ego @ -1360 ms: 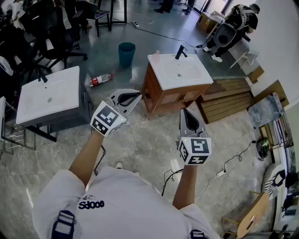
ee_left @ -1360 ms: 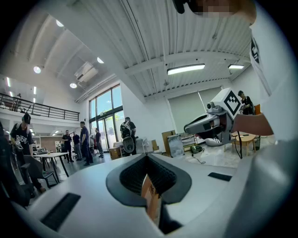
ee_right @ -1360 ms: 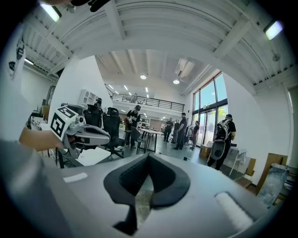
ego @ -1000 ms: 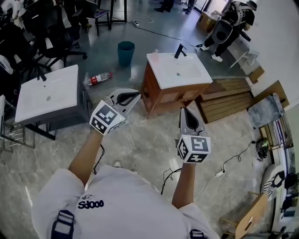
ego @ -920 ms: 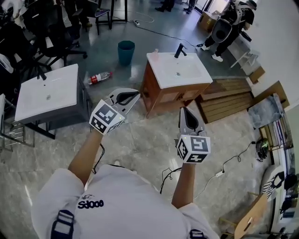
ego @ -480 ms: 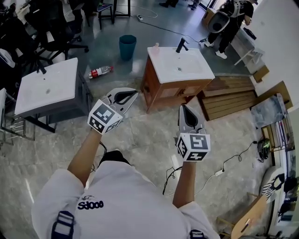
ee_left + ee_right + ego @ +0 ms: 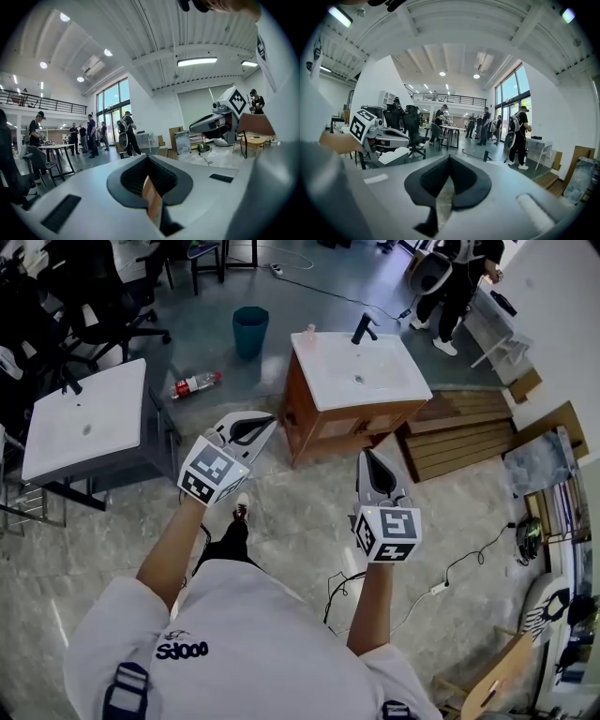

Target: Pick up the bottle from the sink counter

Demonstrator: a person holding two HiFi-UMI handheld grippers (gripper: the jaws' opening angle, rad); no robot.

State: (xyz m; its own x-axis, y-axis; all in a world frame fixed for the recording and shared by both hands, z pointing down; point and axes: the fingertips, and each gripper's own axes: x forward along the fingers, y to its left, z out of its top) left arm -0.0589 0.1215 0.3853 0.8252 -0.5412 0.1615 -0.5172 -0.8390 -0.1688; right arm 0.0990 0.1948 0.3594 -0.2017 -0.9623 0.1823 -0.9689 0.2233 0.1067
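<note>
Frankly, nothing of the pick-up is done yet. My left hand-held gripper [image 7: 265,424] and right hand-held gripper [image 7: 367,457] are both pressed together and empty. They hang over the floor at mid-frame, well apart from the sink cabinet's white tabletop [image 7: 330,390] at upper centre. The bottle [image 7: 310,332] stands at that tabletop's upper-left corner, left of the black tap [image 7: 362,329]. The approach, opening and grasp are all left. It looks tiny and pale, its shape hard to make out, and neither gripper view shows it. Another bottle [image 7: 195,383] lies on the floor, upper left.
</note>
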